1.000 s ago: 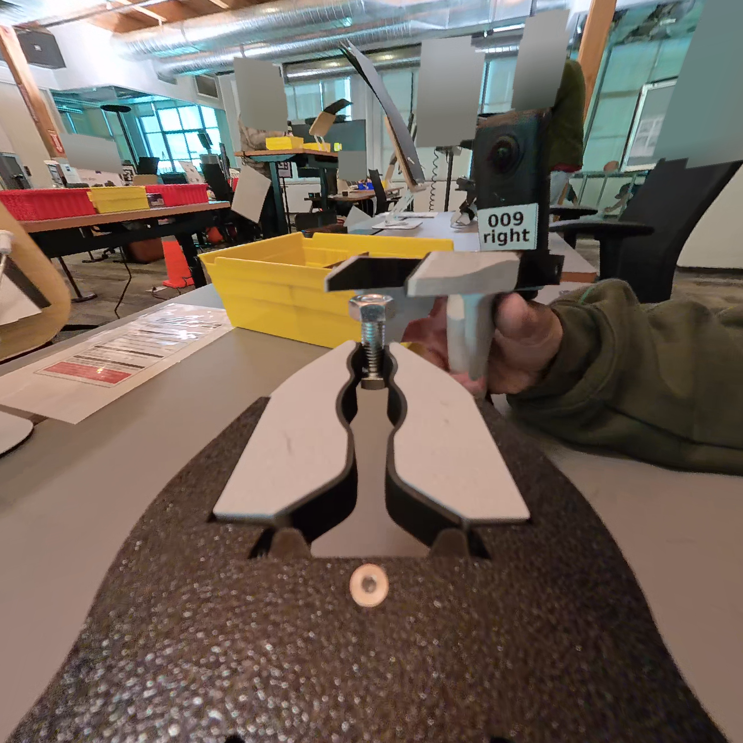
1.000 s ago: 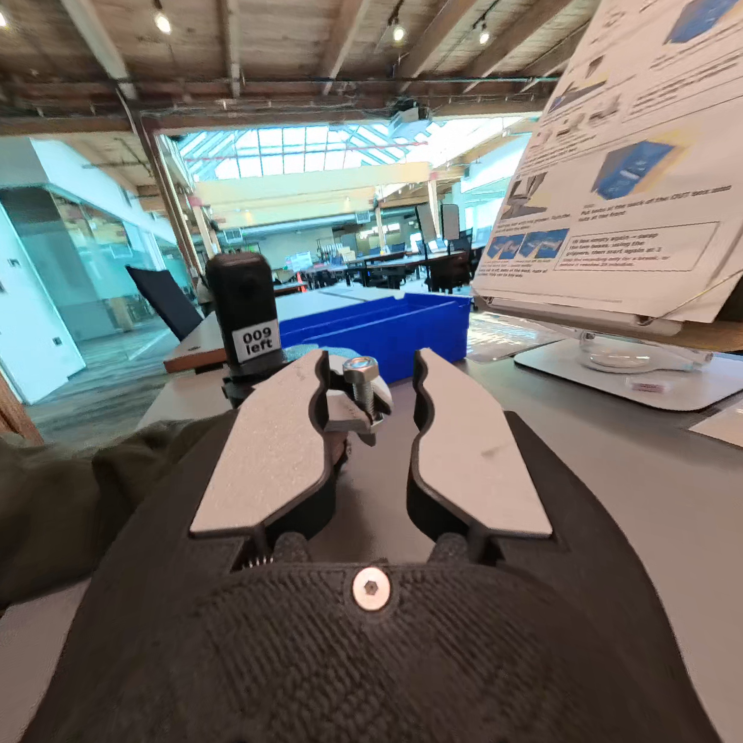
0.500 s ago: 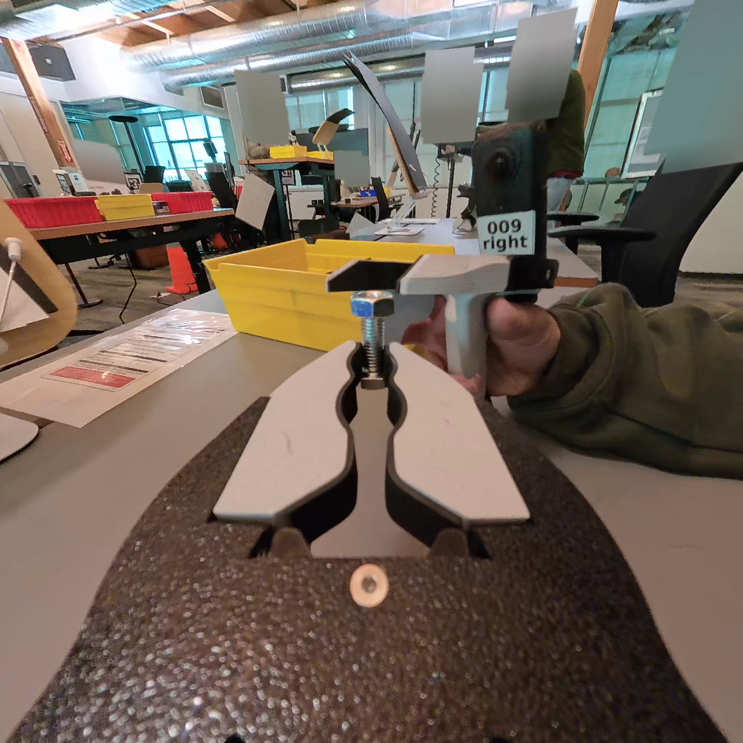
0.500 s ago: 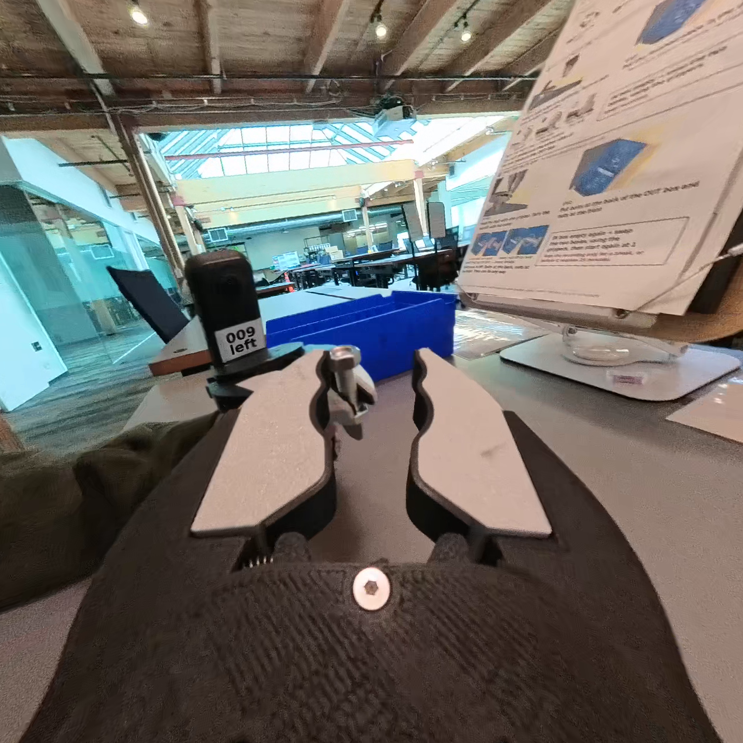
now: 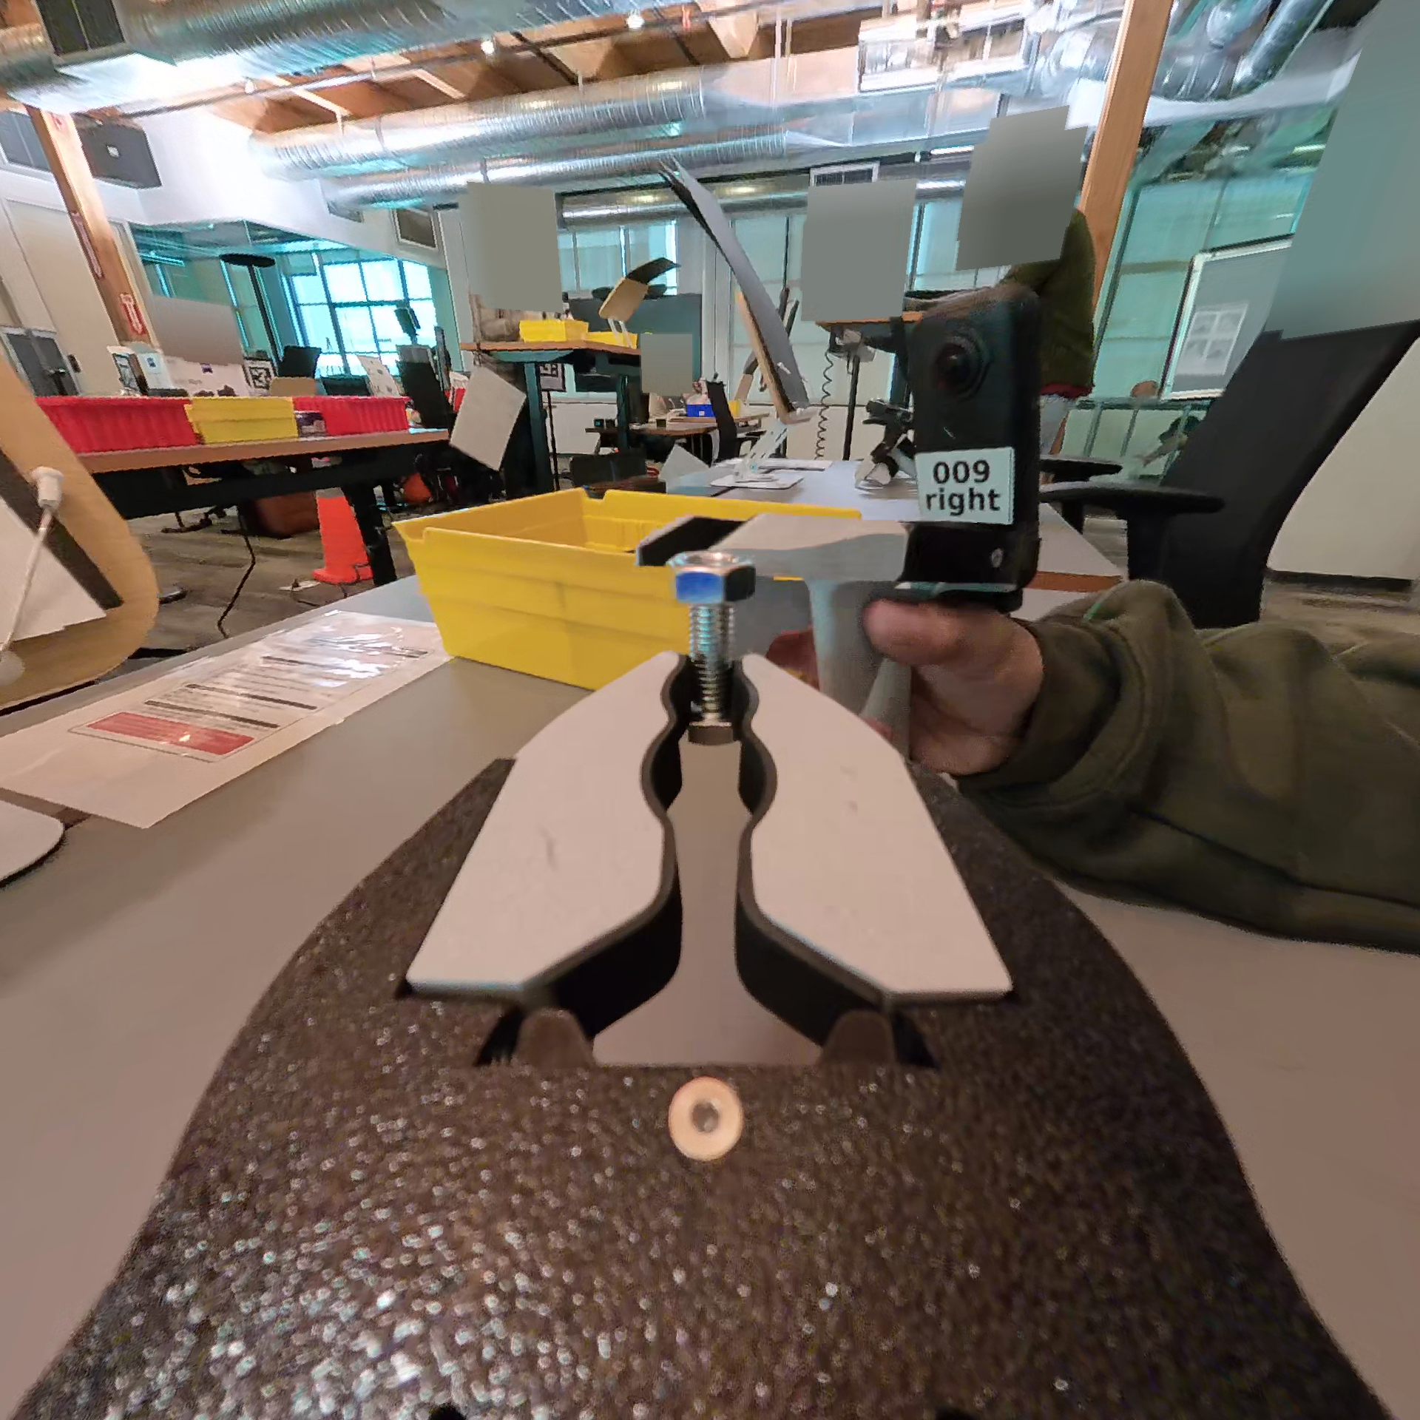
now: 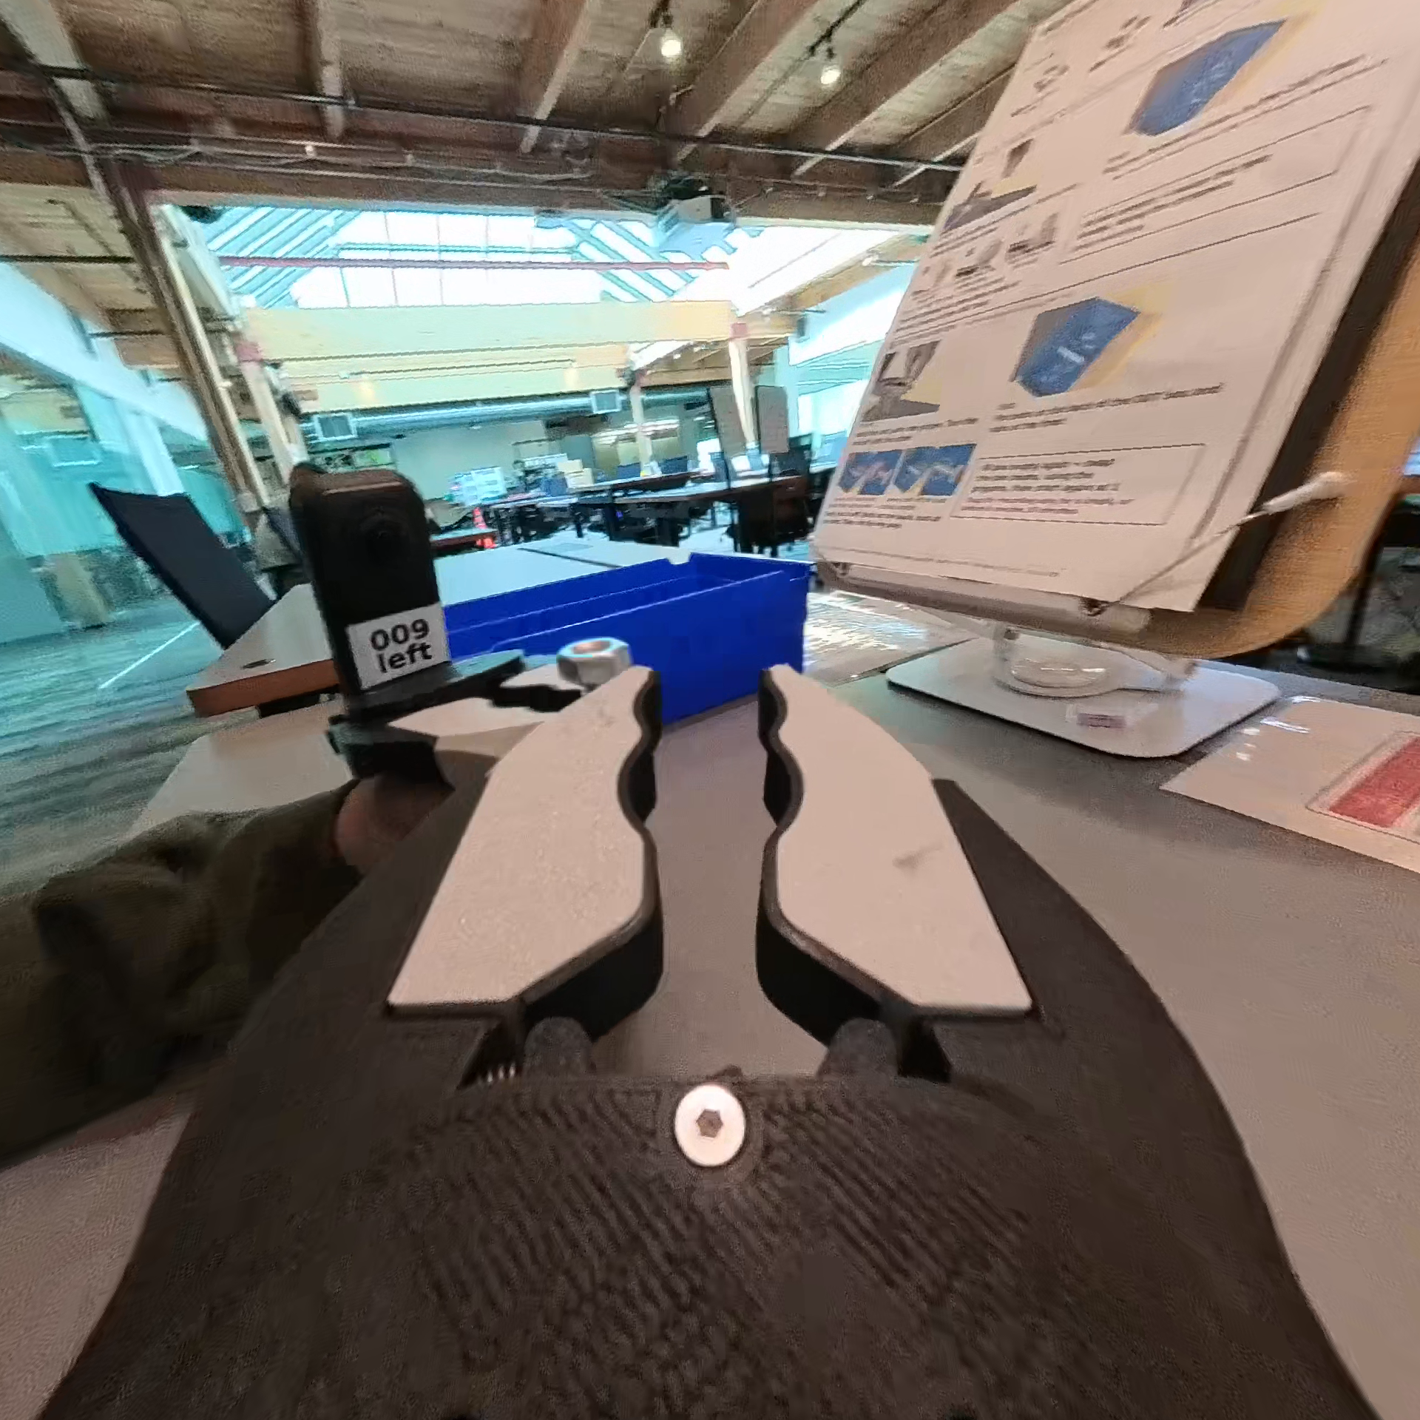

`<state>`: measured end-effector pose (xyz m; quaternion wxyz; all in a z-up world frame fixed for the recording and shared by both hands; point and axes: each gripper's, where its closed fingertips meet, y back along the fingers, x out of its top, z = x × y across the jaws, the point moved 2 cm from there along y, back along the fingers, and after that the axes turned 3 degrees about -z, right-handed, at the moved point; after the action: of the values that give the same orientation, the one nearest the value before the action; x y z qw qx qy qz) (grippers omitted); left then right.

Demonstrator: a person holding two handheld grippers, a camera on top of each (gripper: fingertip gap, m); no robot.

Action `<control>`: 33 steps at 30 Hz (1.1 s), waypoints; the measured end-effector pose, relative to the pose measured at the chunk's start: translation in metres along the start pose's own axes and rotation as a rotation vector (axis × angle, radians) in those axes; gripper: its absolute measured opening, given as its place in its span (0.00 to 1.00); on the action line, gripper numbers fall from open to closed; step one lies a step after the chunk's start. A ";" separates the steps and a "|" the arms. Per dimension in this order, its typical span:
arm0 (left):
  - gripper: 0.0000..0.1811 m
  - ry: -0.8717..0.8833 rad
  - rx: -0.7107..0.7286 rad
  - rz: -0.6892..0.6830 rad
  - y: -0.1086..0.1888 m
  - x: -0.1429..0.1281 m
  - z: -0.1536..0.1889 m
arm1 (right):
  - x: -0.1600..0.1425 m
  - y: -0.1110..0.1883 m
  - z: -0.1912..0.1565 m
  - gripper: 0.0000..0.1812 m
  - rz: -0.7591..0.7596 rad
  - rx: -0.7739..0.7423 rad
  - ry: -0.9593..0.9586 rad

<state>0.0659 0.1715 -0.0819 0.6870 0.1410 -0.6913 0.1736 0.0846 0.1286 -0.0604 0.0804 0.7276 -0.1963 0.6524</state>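
Steel bolt is clamped upright by its threaded shank between the tips of the left gripper, hex head up, above the grey desk. Nothing is held by the right gripper, whose fingers are parted with a clear gap; its left fingertip is seen just beside the bolt head. A hand in an olive sleeve is wrapped around the right gripper's handle. A yellow bin is set behind the bolt toward the desk's far edge, and a blue bin beyond the right gripper. A printed sheet is laid flat at the desk's left, beside a document stand.
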 end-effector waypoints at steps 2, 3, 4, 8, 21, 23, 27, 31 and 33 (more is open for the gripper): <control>0.05 -0.010 0.003 -0.020 -0.001 -0.003 0.000 | 0.002 0.003 0.002 0.17 0.011 0.014 -0.016; 0.05 -0.014 0.001 -0.027 -0.002 -0.004 0.001 | 0.002 0.003 -0.003 0.19 0.010 0.048 -0.021; 0.05 -0.016 -0.004 -0.030 -0.003 -0.004 0.002 | 0.003 0.002 -0.007 0.20 0.013 0.068 -0.015; 0.05 -0.028 -0.011 -0.046 -0.005 -0.006 0.004 | -0.003 -0.005 -0.024 0.21 -0.020 0.118 0.057; 0.05 -0.036 -0.011 -0.052 -0.005 -0.007 0.004 | 0.000 -0.002 -0.023 0.19 0.007 0.133 0.029; 0.05 -0.044 -0.014 -0.061 -0.006 -0.008 0.005 | 0.000 -0.003 -0.027 0.19 0.003 0.127 0.052; 0.05 -0.053 -0.008 -0.068 -0.007 -0.009 0.005 | 0.000 -0.002 -0.026 0.14 -0.004 0.087 0.060; 0.05 -0.053 0.002 -0.074 -0.007 -0.010 0.004 | 0.000 0.000 -0.025 0.13 -0.015 0.077 0.045; 0.05 -0.056 0.006 -0.077 -0.007 -0.010 0.004 | -0.001 0.001 -0.026 0.13 -0.023 0.077 0.041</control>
<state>0.0656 0.1635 -0.0920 0.6731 0.1743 -0.7039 0.1452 0.0606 0.1376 -0.0579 0.0638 0.7188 -0.1609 0.6733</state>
